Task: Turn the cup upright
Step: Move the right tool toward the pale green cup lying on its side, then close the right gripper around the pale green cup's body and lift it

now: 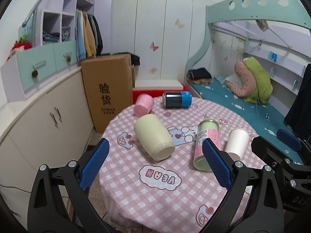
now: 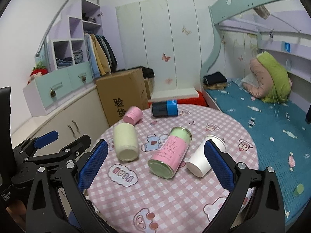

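Observation:
Several cups and cans lie on their sides on a round table with a pink checked cloth (image 1: 159, 198) (image 2: 155, 200). A cream cup (image 1: 153, 139) (image 2: 125, 143) lies at the left. A white paper cup (image 1: 236, 142) (image 2: 204, 160) lies at the right. A small pink cup (image 1: 143, 104) (image 2: 133, 114) lies at the far left. My left gripper (image 1: 155, 165) is open and empty, above the near table, short of the cream cup. My right gripper (image 2: 155, 165) is open and empty, with its right finger (image 2: 218, 165) beside the white cup.
A pink and green can (image 1: 207, 145) (image 2: 170, 152) lies between the cream and white cups. A dark blue can (image 1: 176, 99) (image 2: 164, 108) lies at the far edge. A cardboard box (image 1: 108, 89), cabinets (image 1: 44, 120) and a bunk bed (image 1: 252, 101) surround the table.

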